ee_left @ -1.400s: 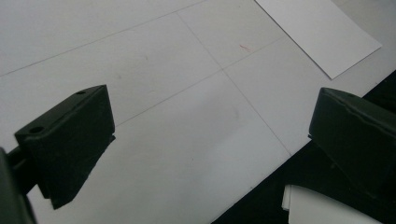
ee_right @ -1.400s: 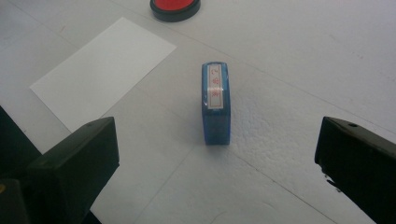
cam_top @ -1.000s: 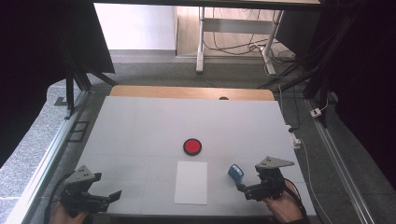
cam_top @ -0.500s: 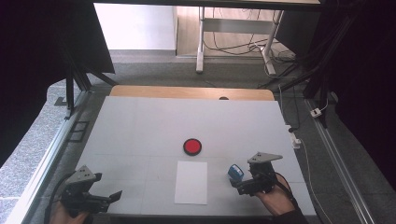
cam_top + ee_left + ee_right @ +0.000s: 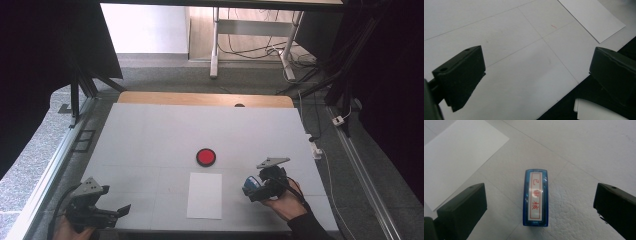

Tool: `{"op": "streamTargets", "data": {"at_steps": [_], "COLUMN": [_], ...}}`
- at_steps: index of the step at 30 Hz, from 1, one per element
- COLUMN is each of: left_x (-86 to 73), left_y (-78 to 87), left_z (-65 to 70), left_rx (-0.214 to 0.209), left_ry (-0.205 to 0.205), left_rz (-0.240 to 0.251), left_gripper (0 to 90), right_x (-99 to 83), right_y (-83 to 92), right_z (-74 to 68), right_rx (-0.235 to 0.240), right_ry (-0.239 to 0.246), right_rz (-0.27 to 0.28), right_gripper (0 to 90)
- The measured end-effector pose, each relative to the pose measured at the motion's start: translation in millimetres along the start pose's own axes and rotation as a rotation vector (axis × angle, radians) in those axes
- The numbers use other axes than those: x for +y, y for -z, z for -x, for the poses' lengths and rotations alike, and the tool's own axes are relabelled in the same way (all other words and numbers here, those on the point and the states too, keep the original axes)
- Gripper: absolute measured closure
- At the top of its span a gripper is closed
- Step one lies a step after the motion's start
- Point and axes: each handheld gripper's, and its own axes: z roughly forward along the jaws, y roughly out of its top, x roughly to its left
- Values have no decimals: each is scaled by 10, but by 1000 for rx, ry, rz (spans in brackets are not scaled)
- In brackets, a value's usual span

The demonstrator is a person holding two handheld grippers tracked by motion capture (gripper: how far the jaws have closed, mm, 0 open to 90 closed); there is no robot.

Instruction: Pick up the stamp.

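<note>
1. Left gripper [image 5: 112,212]: near-left corner of table [image 5: 150,130], by the front edge. Jaws wide apart, nothing btwn them; bare table surface below in left gripper view.
2. Right gripper [image 5: 250,192]: near-right, held in a hand [image 5: 282,200]. Jaws wide apart, 1 on each side of the stamp, neither touching it in right gripper view.
3. Blue stamp [image 5: 535,197]: standing on the table btwn right gripper's jaws; white label w/ red characters faces up.
4. White paper sheet [image 5: 205,195]: flat, near-centre, left of stamp, apart from it.
5. Red round disc [image 5: 205,156]: table centre, just beyond the sheet.
</note>
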Motion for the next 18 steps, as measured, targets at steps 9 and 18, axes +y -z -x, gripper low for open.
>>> {"op": "streamTargets", "data": {"at_steps": [9,18], "left_x": [1,3], "left_y": [-2,-6], "left_z": [1,6], "left_rx": [-1,3], "left_ry": [-1,-6], "left_rz": [-3,-7], "left_gripper": [3,4], "right_x": [-9,-2], "right_y": [-61,-9], "right_z": [-23,-7], "right_rx": [-16,17], "right_ry": [30,50], "right_rz": [-35,-53], "right_gripper": [132,537]}}
